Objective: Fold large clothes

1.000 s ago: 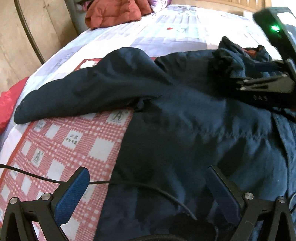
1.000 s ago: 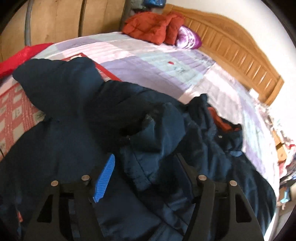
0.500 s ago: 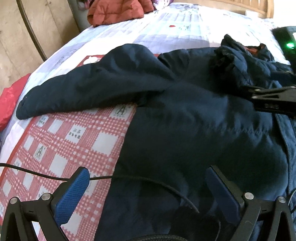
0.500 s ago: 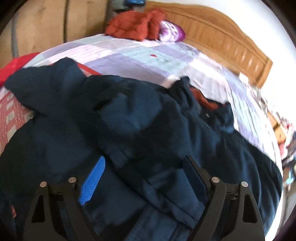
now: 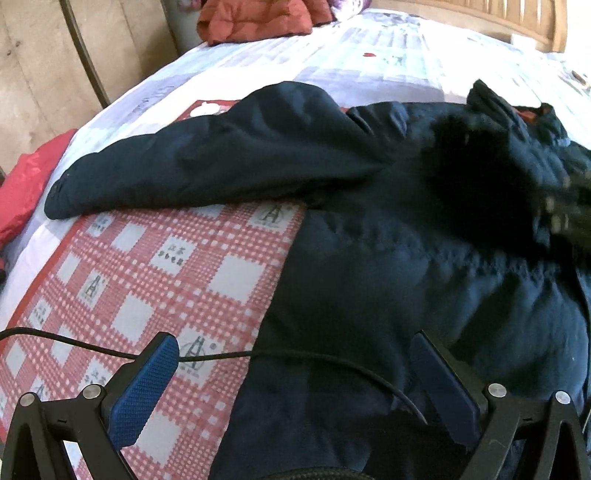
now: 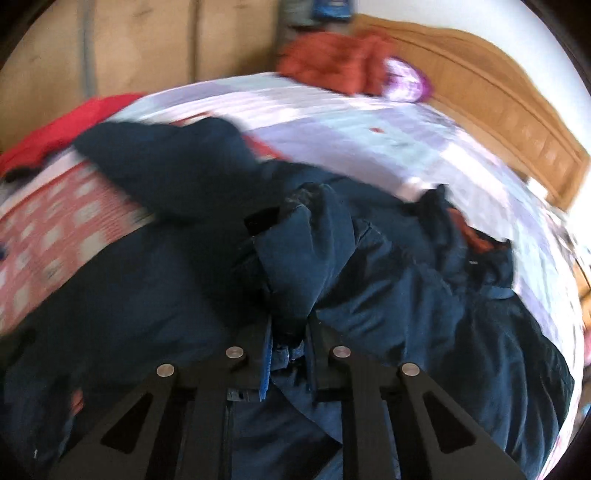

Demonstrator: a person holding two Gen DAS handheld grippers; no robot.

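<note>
A large navy padded jacket (image 5: pixel 406 277) lies spread on the bed, with one sleeve (image 5: pixel 207 166) stretched out to the left. My left gripper (image 5: pixel 295 369) hovers open over the jacket's lower body, and its blue pads (image 5: pixel 144 380) touch nothing. In the right wrist view the jacket (image 6: pixel 424 314) fills the middle. The jaws of my right gripper (image 6: pixel 288 354) are closing, with a bunched fold of the jacket's fabric (image 6: pixel 303 266) pinched between them. The right gripper (image 5: pixel 569 214) is also a dark blur at the right edge of the left wrist view.
A red checked sheet (image 5: pixel 147 277) lies under the jacket's left side, over a pale patchwork cover (image 5: pixel 369 62). A black cable (image 5: pixel 92 347) crosses in front of the left gripper. A rust-red jacket (image 5: pixel 258 18) sits near the wooden headboard (image 6: pixel 498 122). A red garment (image 5: pixel 26 184) hangs off the bed's left edge.
The right gripper's jaws went from wide apart to nearly together on a fold of jacket fabric. It slid toward the right edge of the left wrist view. The left gripper stayed open.
</note>
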